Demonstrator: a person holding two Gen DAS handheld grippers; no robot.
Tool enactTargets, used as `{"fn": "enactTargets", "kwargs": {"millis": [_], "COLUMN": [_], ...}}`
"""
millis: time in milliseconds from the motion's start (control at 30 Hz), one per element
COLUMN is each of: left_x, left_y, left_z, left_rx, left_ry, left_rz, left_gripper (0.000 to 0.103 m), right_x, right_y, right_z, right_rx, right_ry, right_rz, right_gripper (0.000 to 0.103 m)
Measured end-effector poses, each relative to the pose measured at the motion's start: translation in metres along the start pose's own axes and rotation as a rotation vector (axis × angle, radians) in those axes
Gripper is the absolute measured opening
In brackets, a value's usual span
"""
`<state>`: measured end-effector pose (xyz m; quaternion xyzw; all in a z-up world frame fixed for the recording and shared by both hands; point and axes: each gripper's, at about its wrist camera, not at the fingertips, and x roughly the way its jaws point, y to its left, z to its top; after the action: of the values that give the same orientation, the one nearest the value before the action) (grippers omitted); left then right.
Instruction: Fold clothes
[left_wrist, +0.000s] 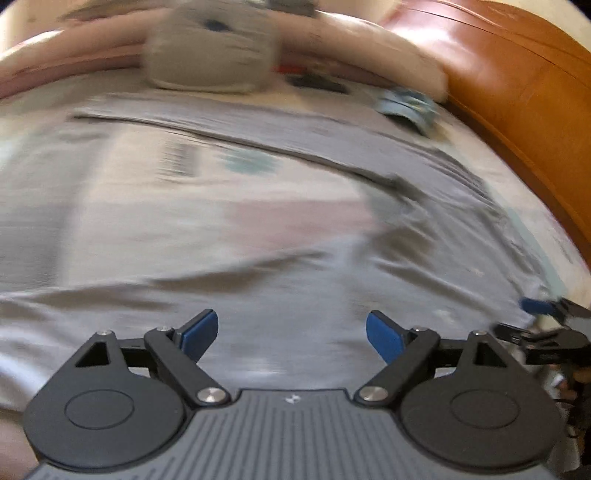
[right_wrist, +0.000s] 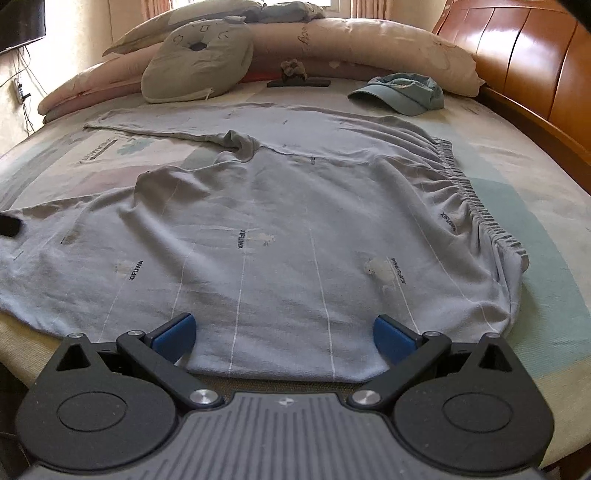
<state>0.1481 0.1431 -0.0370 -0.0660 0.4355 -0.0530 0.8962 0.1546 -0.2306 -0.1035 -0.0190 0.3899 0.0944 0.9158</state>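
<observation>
Light grey trousers (right_wrist: 280, 229) with thin white stripes and an elastic waistband (right_wrist: 476, 206) lie spread flat on the bed. One leg reaches away to the far left. My right gripper (right_wrist: 284, 332) hovers open over the near hem with nothing between its blue pads. The left wrist view is blurred by motion. In it, my left gripper (left_wrist: 291, 332) is open and empty above the same grey cloth (left_wrist: 295, 280). Part of the right gripper (left_wrist: 543, 314) shows at that view's right edge. A dark tip (right_wrist: 9, 225) pokes in at the left edge of the right wrist view.
A blue cap (right_wrist: 402, 94) lies at the far right of the patterned bed sheet (right_wrist: 535, 229). A round grey pillow (right_wrist: 199, 62) leans on a long pink bolster (right_wrist: 369, 40). Beside them lies a flat black item (right_wrist: 297, 83). A wooden headboard (right_wrist: 524, 62) runs along the right.
</observation>
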Motion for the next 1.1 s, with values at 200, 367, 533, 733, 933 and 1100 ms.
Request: {"fn": "enactTargets", "kwargs": {"millis": [200, 367, 533, 733, 933, 1100], "left_x": [-0.045, -0.039, -0.025, -0.039, -0.049, -0.041], "left_y": [0.095, 0.165, 0.203, 0.218, 0.214, 0.216], "left_z": [0.004, -0.030, -0.054, -0.068, -0.067, -0.082], "left_rx": [-0.082, -0.278, -0.367, -0.312, -0.291, -0.307], "left_ry": [0.036, 0.054, -0.002, -0.021, -0.065, -0.024], "left_rz": [0.135, 0.102, 0.032, 0.076, 0.040, 0.042], "left_gripper": [0.089, 0.089, 0.088, 0.081, 0.088, 0.088], "right_x": [0.002, 0.004, 0.005, 0.006, 0.001, -0.002], "right_y": [0.004, 0.008, 0.016, 0.022, 0.044, 0.079], "right_z": [0.002, 0.008, 0.016, 0.020, 0.036, 0.050], "right_rx": [0.019, 0.046, 0.081, 0.129, 0.132, 0.117], "right_ry": [0.018, 0.048, 0.109, 0.151, 0.138, 0.110], "right_rz": [-0.025, -0.058, -0.107, -0.146, -0.095, 0.081], "right_gripper": [0.103, 0.103, 0.103, 0.103, 0.103, 0.103]}}
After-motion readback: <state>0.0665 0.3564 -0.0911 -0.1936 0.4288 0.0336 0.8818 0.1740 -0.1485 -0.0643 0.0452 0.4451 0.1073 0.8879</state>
